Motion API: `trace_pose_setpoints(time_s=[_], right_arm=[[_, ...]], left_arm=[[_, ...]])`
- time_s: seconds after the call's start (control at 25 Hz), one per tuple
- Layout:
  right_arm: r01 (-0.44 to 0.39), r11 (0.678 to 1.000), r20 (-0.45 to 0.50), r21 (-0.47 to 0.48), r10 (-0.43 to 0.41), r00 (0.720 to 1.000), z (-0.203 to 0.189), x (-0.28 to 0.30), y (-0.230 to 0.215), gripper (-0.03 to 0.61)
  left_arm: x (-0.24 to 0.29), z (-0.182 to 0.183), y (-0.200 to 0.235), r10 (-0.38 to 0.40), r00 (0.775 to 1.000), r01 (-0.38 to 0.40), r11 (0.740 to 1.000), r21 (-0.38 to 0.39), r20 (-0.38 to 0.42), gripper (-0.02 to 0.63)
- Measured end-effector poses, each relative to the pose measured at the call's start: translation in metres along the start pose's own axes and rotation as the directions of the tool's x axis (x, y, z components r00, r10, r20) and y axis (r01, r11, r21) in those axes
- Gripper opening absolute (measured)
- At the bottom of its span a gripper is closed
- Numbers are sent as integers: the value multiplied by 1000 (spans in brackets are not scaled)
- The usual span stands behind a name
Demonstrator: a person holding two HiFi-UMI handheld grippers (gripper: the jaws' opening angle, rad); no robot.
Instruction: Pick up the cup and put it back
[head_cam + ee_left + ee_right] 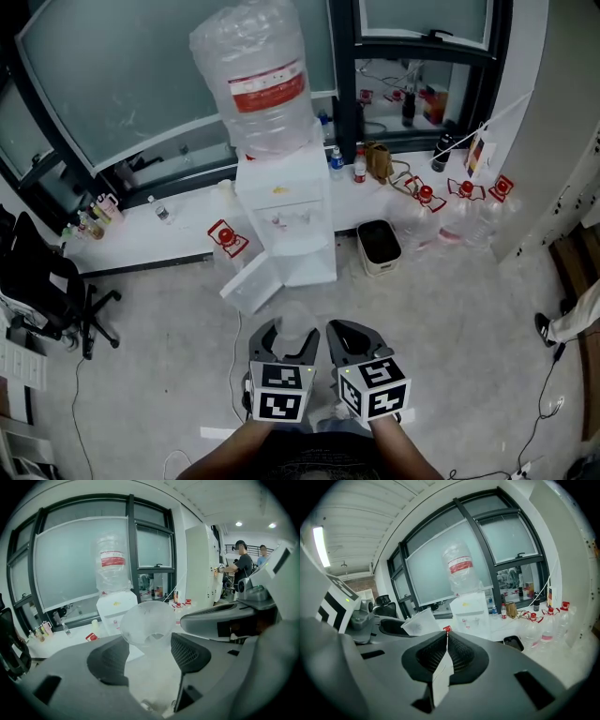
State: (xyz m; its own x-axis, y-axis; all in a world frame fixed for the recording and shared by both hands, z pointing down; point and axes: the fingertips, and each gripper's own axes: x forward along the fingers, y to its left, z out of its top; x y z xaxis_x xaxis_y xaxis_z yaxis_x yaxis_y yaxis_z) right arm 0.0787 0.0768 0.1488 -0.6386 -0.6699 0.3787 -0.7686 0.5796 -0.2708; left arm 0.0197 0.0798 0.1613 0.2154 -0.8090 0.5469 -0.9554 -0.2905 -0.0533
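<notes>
A translucent plastic cup [147, 625] stands upright between the two dark pads of my left gripper [149, 654], which is shut on it. In the head view the cup [294, 326] is a faint shape in the left gripper [290, 339], held over the floor in front of the white water dispenser [283, 214]. My right gripper [340, 334] hangs close beside it on the right. Its jaws [446, 639] are pressed together. A small red bit shows at their tip; I cannot tell whether it is held. The cup [420, 622] also shows at the left of the right gripper view.
The dispenser carries a big clear bottle [260, 77] and stands against a white ledge [169, 234] below the windows. A dark bin [379, 246] and large water jugs [459, 217] stand to its right, an office chair [52, 292] at the left. People stand far off [242, 568].
</notes>
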Motion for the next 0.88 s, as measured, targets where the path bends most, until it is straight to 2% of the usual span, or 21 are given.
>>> trace_pose_setpoints(time_s=[0.32,0.88], right_arm=[[2,1000,-2,-18,-2,1000,6,17,-10,21],[4,998,-41,-58,-7,999,38,106,-45,21]], left_arm=[[22,10,4,-9,1000,9,1000,-2,19,284],[105,32,56,-22,1000,22,999,-45,5,284]])
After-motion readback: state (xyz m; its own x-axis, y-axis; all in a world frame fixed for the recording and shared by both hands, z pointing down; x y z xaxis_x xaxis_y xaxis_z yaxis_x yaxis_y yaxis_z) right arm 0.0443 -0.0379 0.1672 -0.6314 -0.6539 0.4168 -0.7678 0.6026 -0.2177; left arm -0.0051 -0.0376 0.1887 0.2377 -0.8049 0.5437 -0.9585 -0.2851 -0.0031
